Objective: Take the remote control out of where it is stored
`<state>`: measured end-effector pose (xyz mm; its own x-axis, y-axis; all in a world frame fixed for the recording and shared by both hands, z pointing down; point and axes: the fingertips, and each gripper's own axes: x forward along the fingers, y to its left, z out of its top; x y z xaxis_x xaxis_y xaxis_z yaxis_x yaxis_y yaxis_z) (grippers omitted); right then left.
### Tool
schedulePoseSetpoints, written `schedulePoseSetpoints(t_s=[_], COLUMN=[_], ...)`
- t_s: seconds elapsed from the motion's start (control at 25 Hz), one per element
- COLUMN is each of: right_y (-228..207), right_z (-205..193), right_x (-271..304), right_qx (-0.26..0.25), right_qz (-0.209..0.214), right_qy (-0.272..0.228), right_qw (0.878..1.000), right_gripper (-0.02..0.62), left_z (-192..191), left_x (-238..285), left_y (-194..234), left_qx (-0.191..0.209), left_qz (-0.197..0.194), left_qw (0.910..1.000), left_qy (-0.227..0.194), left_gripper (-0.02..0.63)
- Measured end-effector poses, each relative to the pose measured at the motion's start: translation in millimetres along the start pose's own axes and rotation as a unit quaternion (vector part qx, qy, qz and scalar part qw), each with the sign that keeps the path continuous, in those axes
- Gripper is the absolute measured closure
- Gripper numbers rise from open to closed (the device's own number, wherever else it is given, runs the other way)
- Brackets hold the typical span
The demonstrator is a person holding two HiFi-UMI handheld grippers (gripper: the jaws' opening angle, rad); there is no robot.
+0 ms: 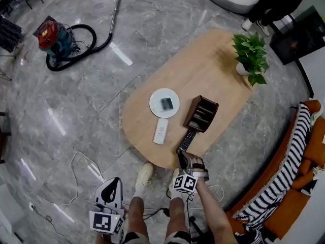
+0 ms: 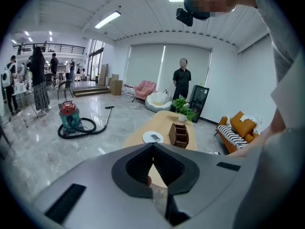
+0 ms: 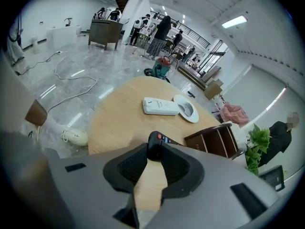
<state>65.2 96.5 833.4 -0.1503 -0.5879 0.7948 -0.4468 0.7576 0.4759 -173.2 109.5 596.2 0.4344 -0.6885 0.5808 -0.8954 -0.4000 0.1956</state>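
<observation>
Grey marble floor (image 1: pixel 76 111) surrounds the oval wooden counter (image 1: pixel 213 60). The right hand-held gripper (image 1: pixel 182 156) pinches the black remote's (image 1: pixel 186 140) end near the organizer (image 1: pixel 201 113). The left hand-held gripper (image 1: pixel 115 181) is pressed together over the floor.

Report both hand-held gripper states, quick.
Left hand-held gripper: closed, empty.
Right hand-held gripper: closed on the black remote.

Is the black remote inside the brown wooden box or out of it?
Out. The long black remote control lies flat on the light wooden table, beside the brown wooden holder.
</observation>
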Motion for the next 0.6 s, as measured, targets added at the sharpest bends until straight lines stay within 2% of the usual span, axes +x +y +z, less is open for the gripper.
schedulePoseSetpoints(t_s=[0.24,0.6], right_y=[12,28], right_z=[-3,-10], right_x=[14,27], right_qx=[-0.023,-0.009], right_qz=[0.001,0.031], right_qy=[0.003,0.019], right_qw=[1.0,0.999], right_gripper=[0.503,0.497], left_z=[-18,-24], left_x=[2,-4], left_y=[2,8], left_qx=[-0.003,0.004], left_qz=[0.0,0.005], left_qw=[0.9999,0.9998], left_qy=[0.01,0.019], left_gripper=[0.6,0.6])
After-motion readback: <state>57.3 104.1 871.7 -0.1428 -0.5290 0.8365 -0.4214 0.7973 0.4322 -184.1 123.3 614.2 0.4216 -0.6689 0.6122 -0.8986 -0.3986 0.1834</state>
